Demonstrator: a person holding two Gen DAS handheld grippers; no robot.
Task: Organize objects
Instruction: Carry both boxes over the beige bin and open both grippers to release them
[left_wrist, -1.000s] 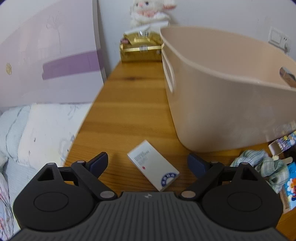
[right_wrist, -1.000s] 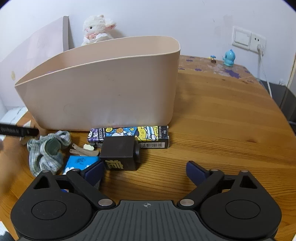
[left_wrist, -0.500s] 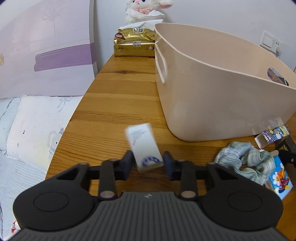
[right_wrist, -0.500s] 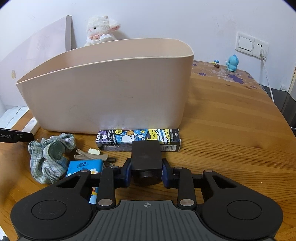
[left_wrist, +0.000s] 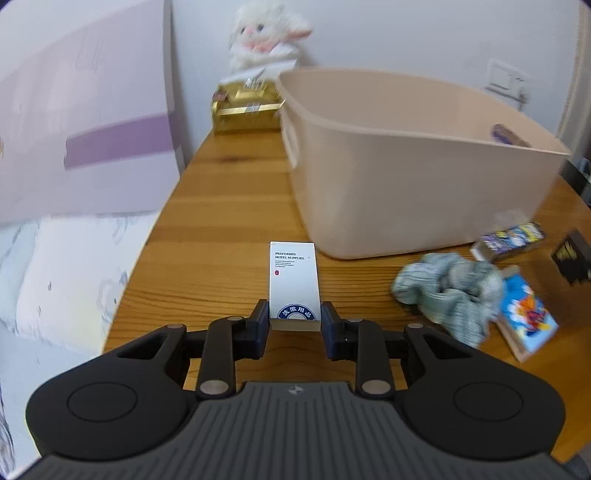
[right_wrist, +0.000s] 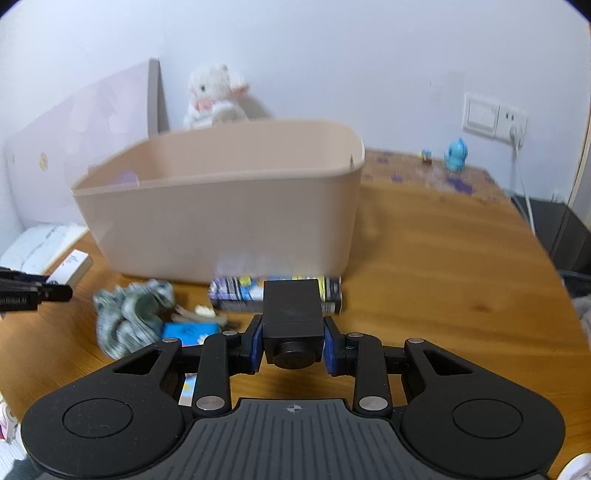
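Observation:
My left gripper (left_wrist: 294, 321) is shut on a white box (left_wrist: 293, 282) printed "Preferred Hotel Supplies" and holds it above the wooden table (left_wrist: 229, 221), in front of the beige tub (left_wrist: 406, 177). My right gripper (right_wrist: 293, 339) is shut on a black box (right_wrist: 291, 314) and holds it raised in front of the same tub (right_wrist: 221, 221). The white box also shows in the right wrist view (right_wrist: 72, 266), with the left gripper's fingers (right_wrist: 33, 293) at the left edge.
On the table before the tub lie a green checked cloth (left_wrist: 447, 288), a blue cartoon packet (left_wrist: 528, 314), a long cartoon-printed box (right_wrist: 280, 291) and a beige clip (right_wrist: 195, 312). A gold package (left_wrist: 247, 107) and plush lamb (left_wrist: 262, 40) stand at the back. A bed lies beyond the table's left edge.
Both grippers have closed, the left on the white box and the right on the black box, and have lifted them off the table. Both views now sit higher, looking over the tub.

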